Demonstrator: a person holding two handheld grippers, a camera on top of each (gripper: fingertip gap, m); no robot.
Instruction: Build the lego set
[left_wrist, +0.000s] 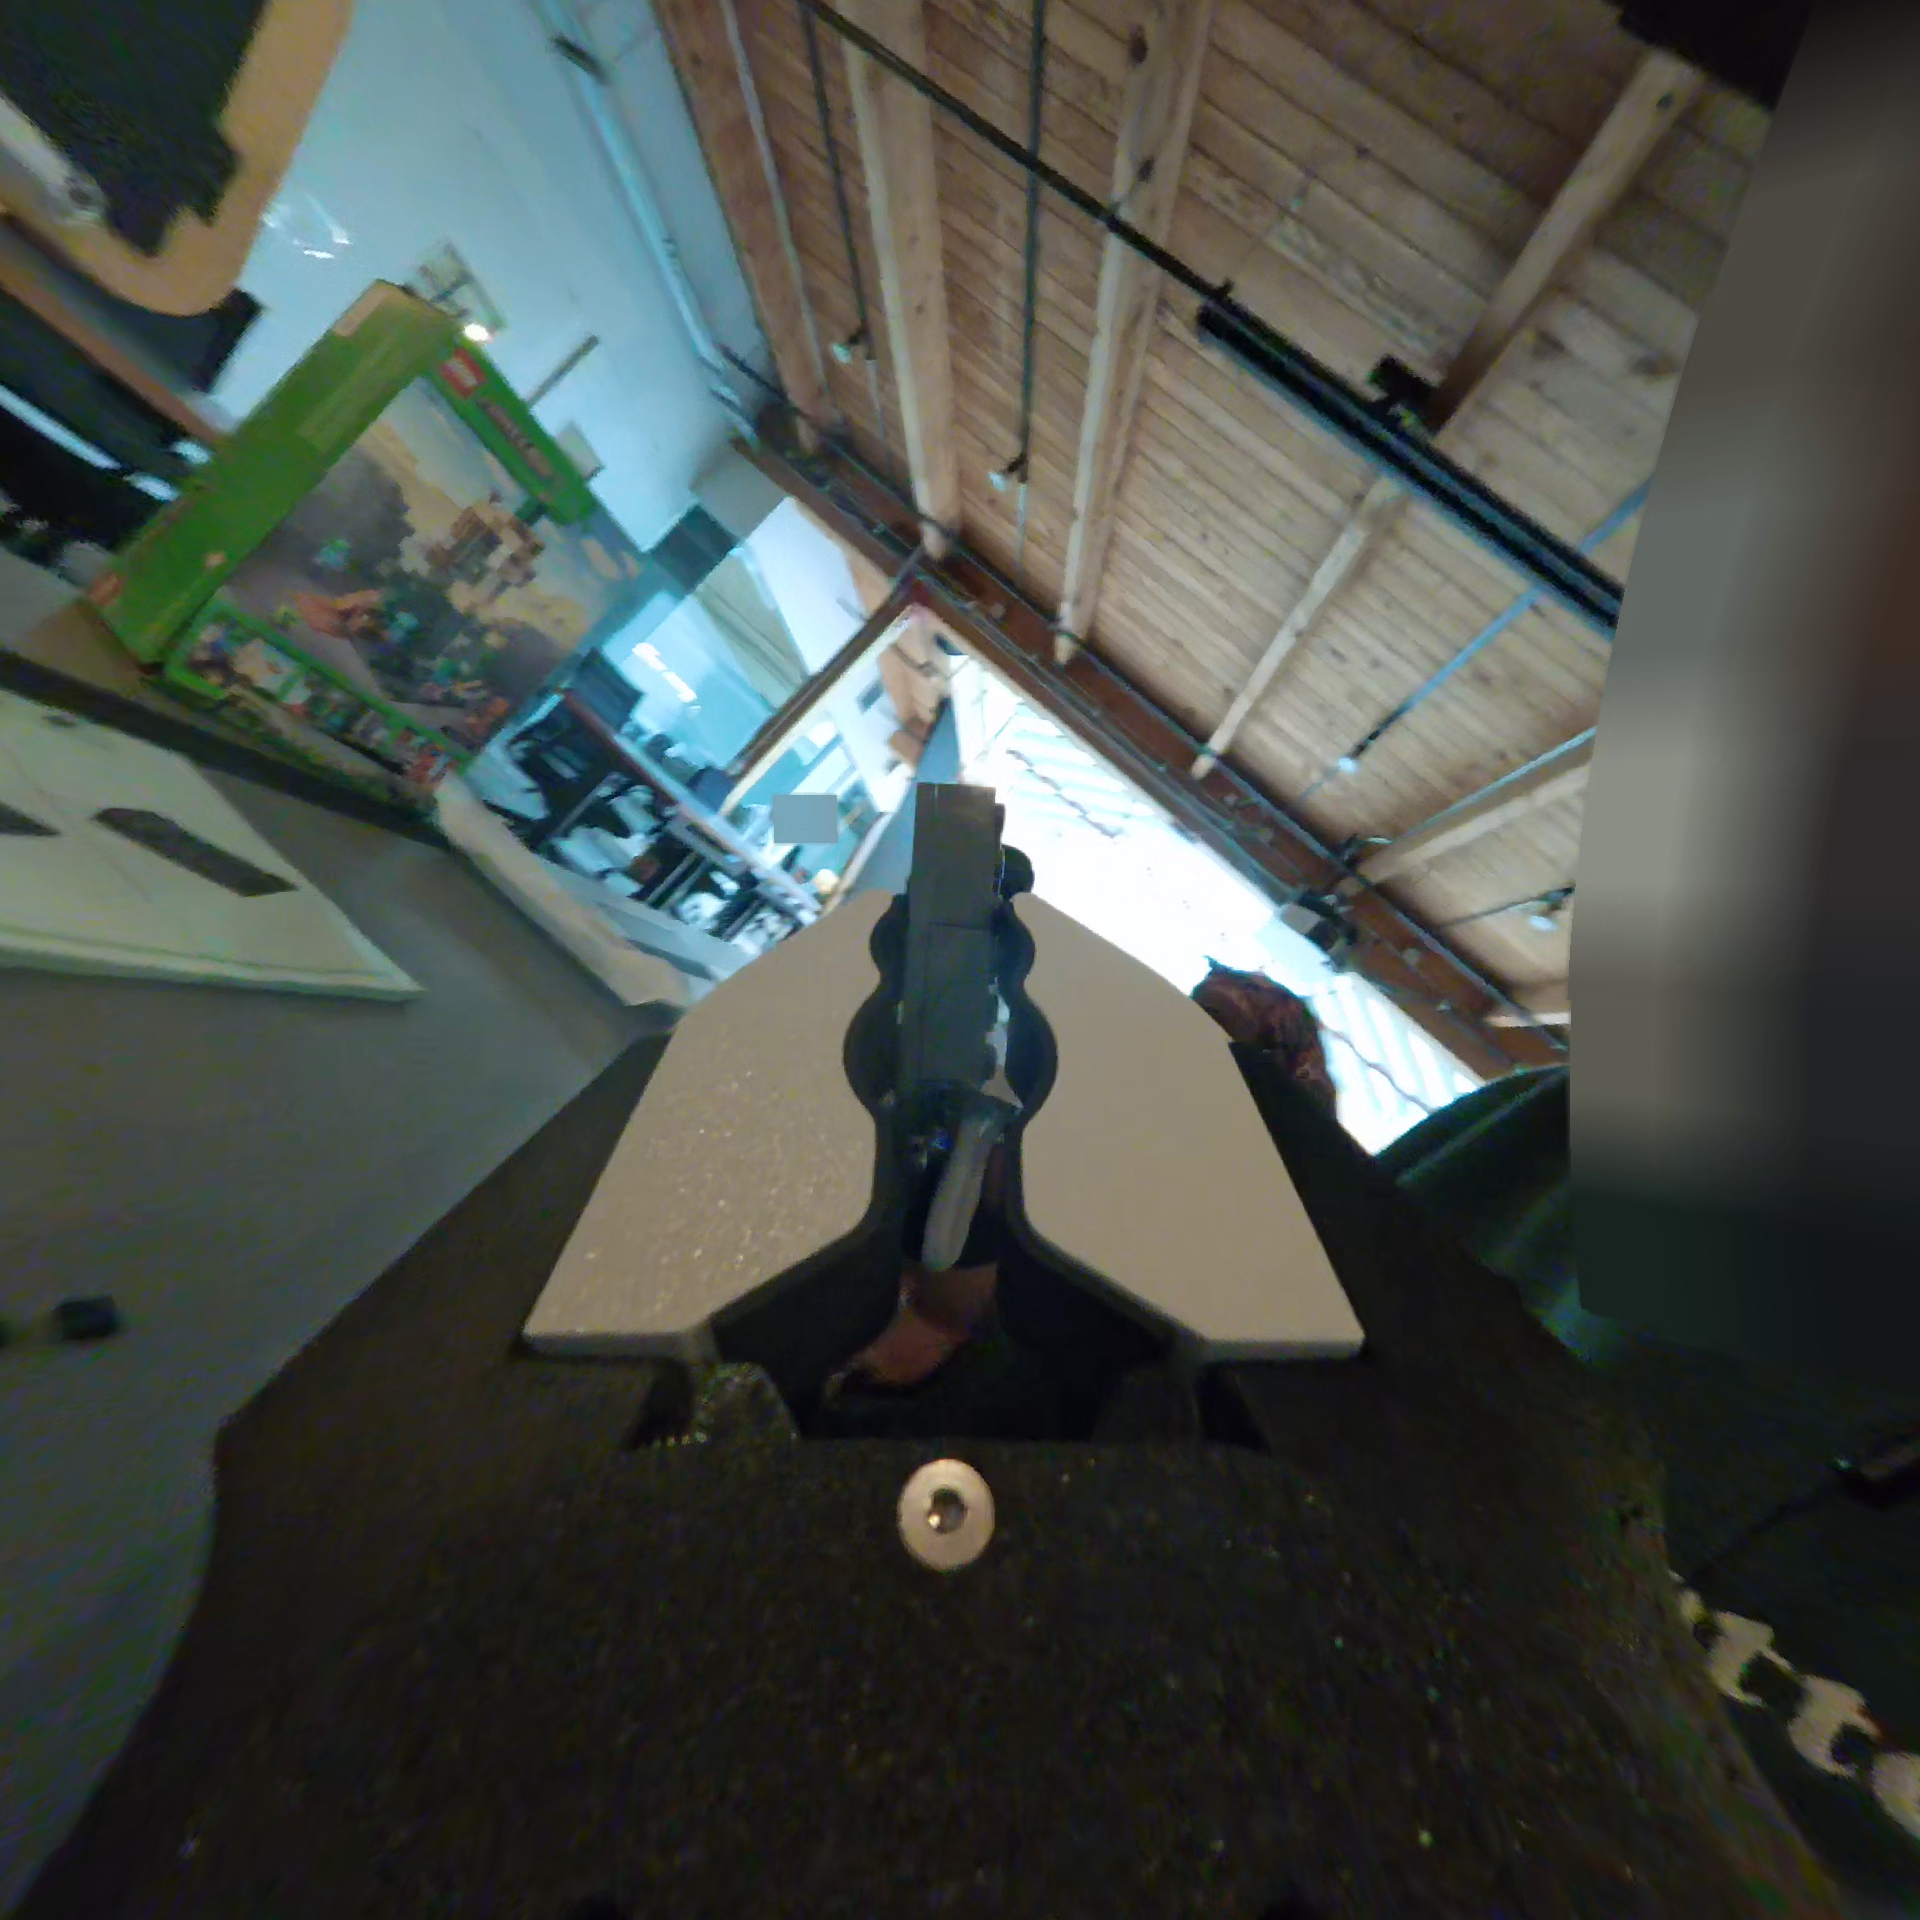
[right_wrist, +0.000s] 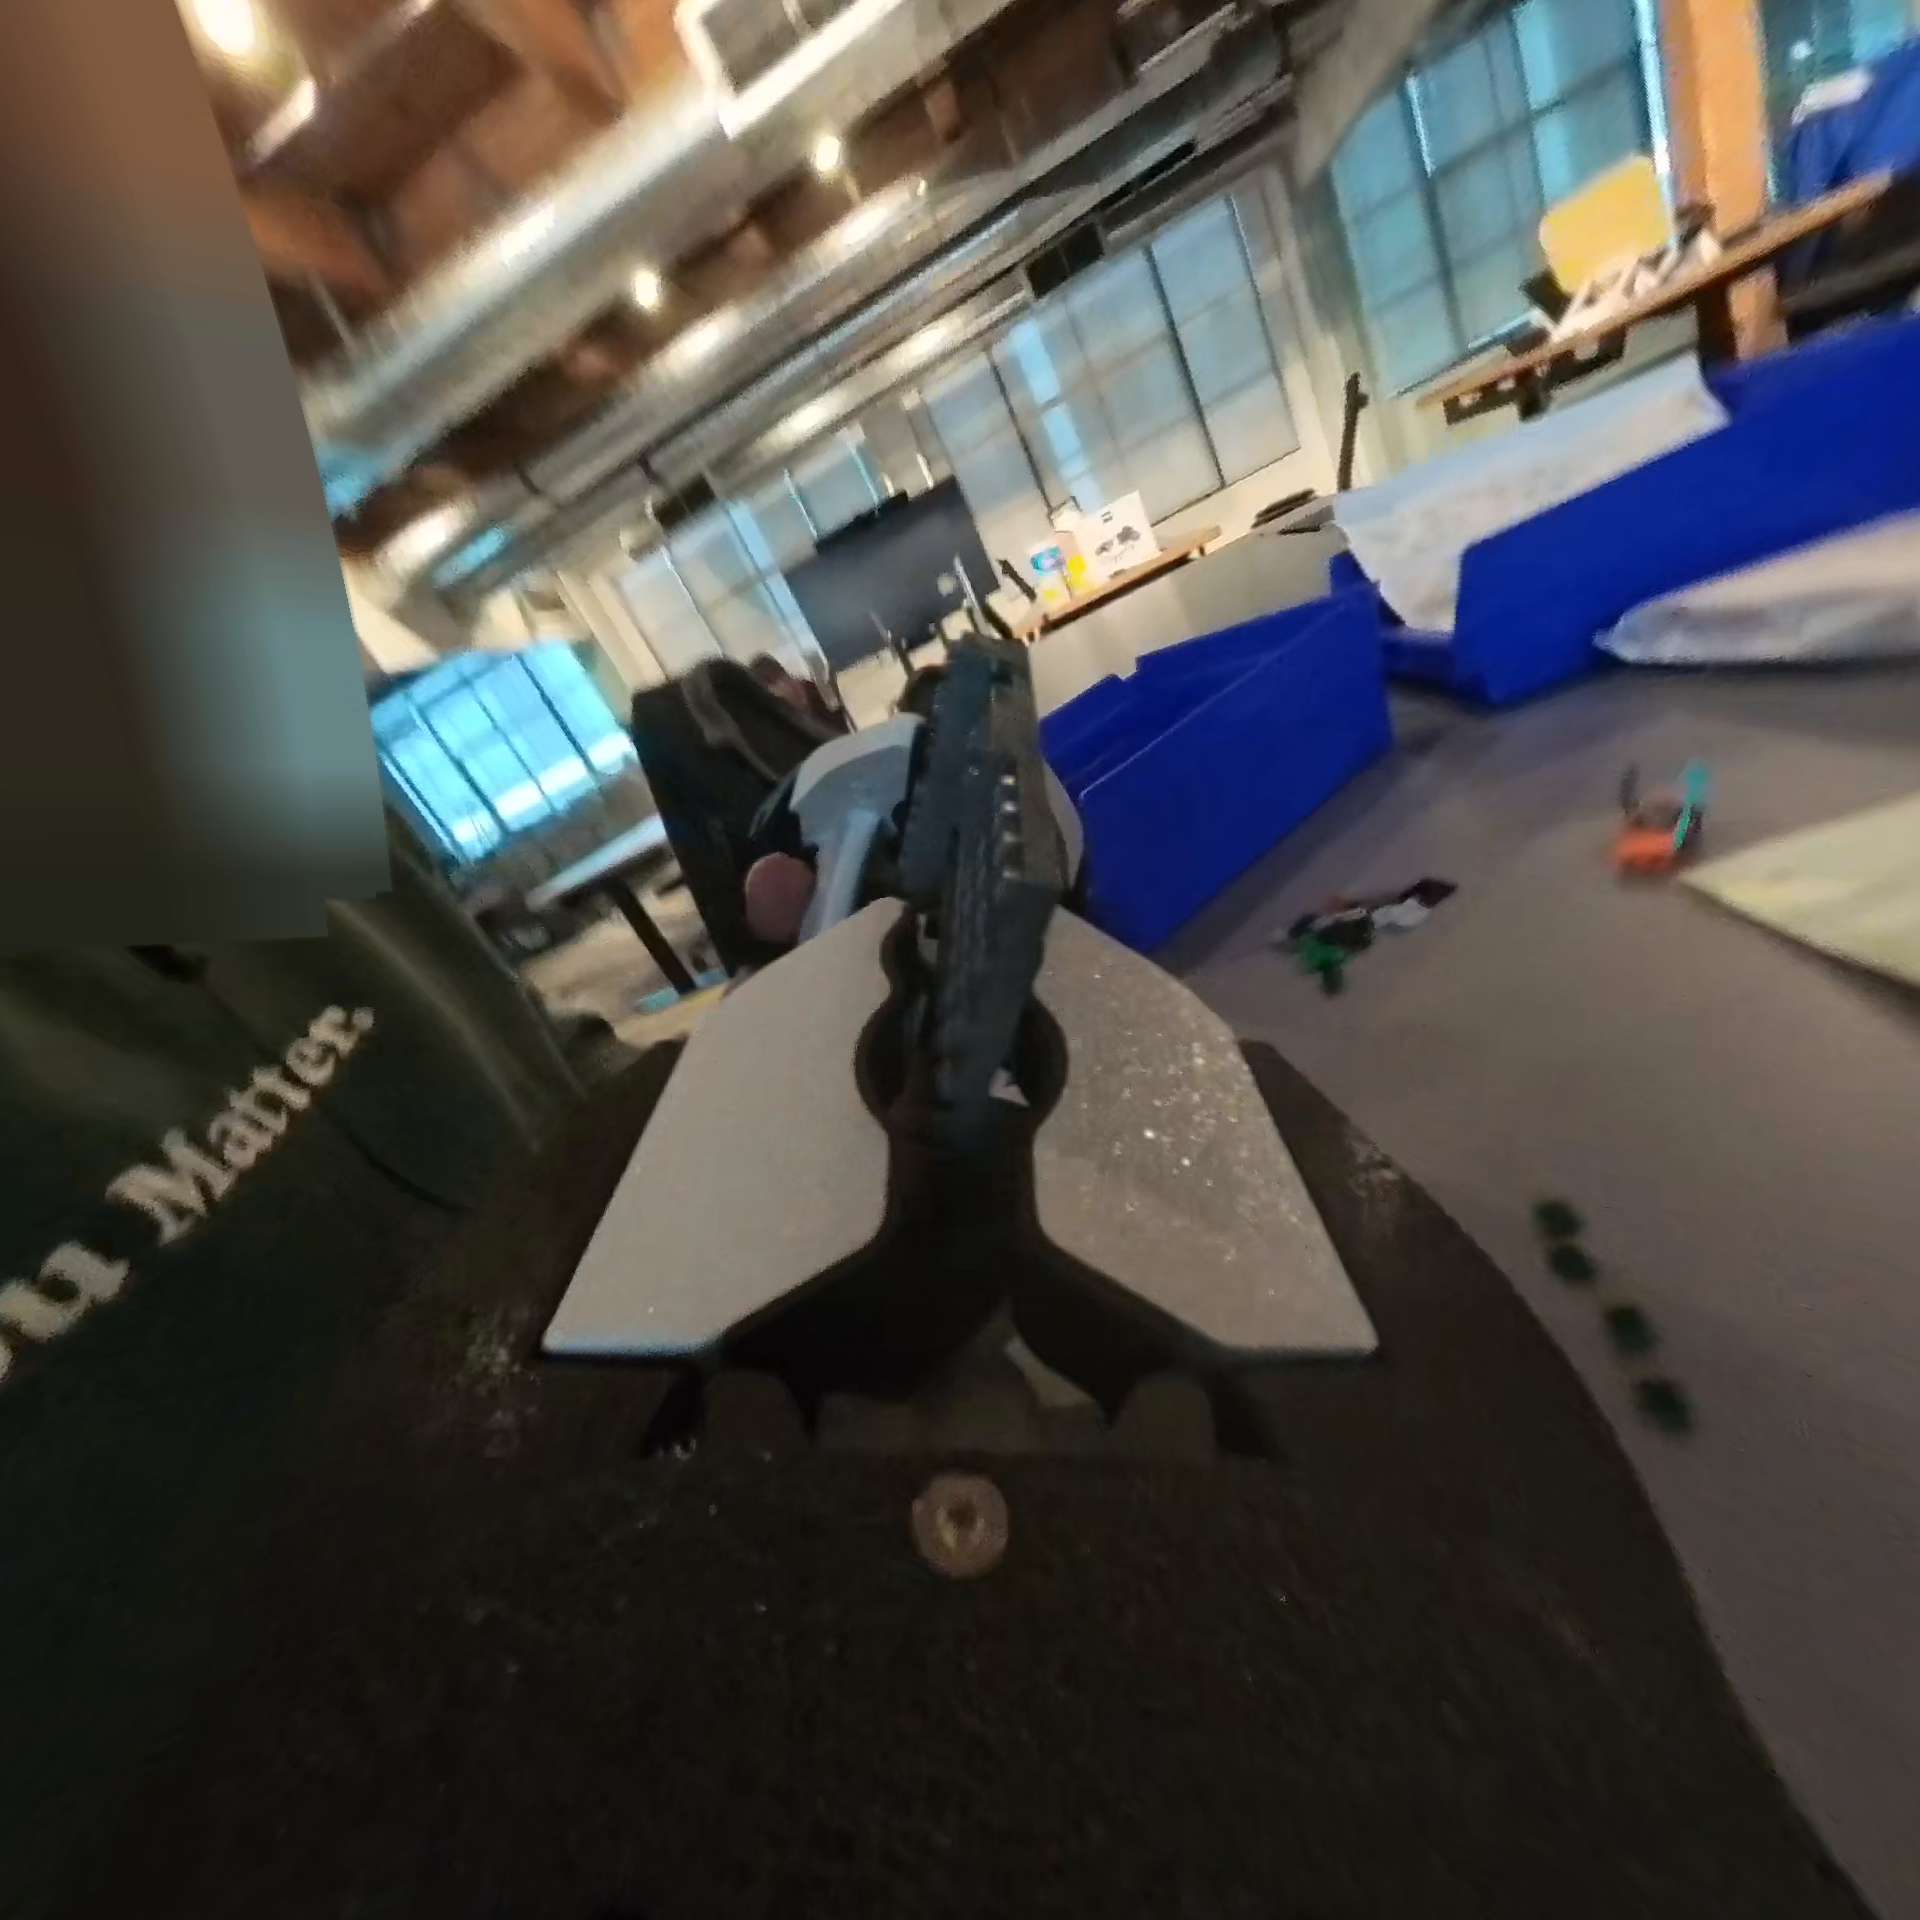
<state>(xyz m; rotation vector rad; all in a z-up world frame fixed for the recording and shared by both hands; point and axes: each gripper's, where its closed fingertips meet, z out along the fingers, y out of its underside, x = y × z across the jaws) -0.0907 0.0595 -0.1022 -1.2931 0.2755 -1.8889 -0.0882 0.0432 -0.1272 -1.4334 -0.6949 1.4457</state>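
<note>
In the left wrist view my left gripper is shut on a dark grey lego piece. The piece stands up between the fingertips and is raised toward the ceiling. In the right wrist view my right gripper is shut on a black studded lego plate, held edge-on above the table. The left gripper's grey fingers show just behind that plate. I cannot tell whether they touch it.
A green lego box stands at the left by a white sheet. On the grey table lie an orange and teal build, loose green and black pieces and small green studs. Blue bins stand behind. A person's dark sleeve is at the left. Both grippers' tips are close together, under 4 cm apart.
</note>
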